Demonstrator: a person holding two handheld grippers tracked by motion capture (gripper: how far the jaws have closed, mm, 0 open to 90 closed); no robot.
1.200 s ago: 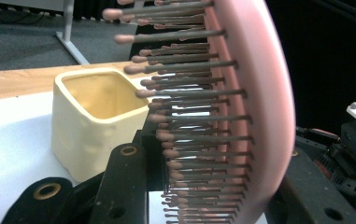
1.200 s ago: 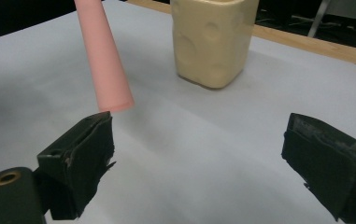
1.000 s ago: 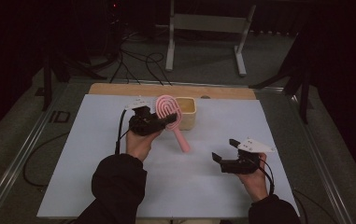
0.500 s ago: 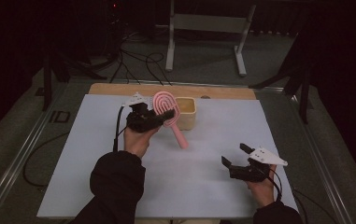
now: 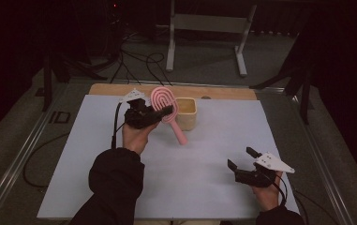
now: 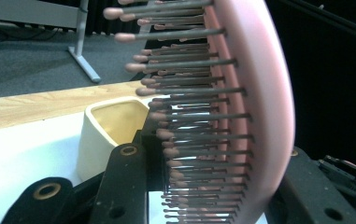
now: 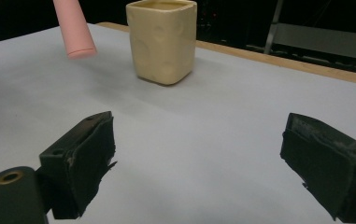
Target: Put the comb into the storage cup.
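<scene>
Left tool (image 5: 159, 114) clamped and raised; right tool (image 5: 242, 164) gaping, low.

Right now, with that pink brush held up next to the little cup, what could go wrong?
1. The left gripper clamps the pink hairbrush by its bristled head, so the long handle hangs free and could swing or pivot in the jaws.
2. The handle tip hovers beside the cream cup; a sideways move might knock the cup over.
3. The right gripper, its jaws open, sits far from the cup, so it probably could not steady it in time.
</scene>
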